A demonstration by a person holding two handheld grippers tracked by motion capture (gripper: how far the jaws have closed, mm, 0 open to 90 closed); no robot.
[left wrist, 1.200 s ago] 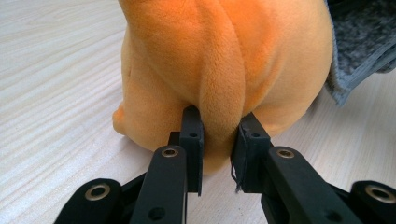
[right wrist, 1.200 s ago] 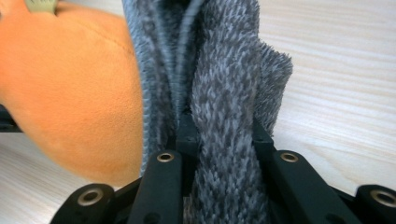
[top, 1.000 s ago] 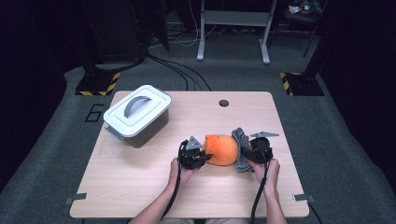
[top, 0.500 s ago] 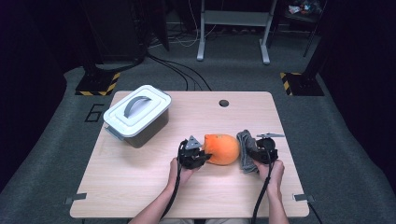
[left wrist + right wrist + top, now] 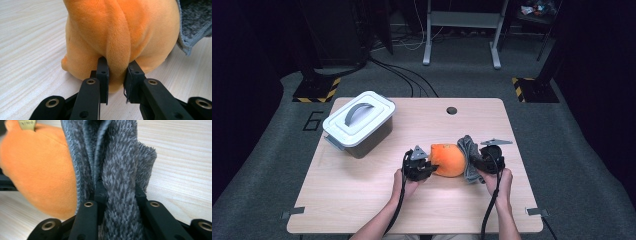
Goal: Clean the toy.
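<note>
On the pale wood-grain tabletop (image 5: 362, 200), near its front edge, sits one round orange plush toy (image 5: 448, 160), its soft fold pinched by the left hand-held gripper (image 5: 428, 167). Touching its right side, one fuzzy grey cloth (image 5: 469, 157) is clamped in the right hand-held gripper (image 5: 479, 162). One lidded grey box (image 5: 358, 124) stands well apart.

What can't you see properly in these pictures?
- Orange plush toy: the left gripper view's top edge cuts it off, so what it is stays unclear.
- Grey cloth: bunched in the right gripper; its full shape is hidden in the folds.
- Lidded box: the lid hides what is inside.
- Left gripper: the pinched plush fold covers its pads' inner faces.
</note>
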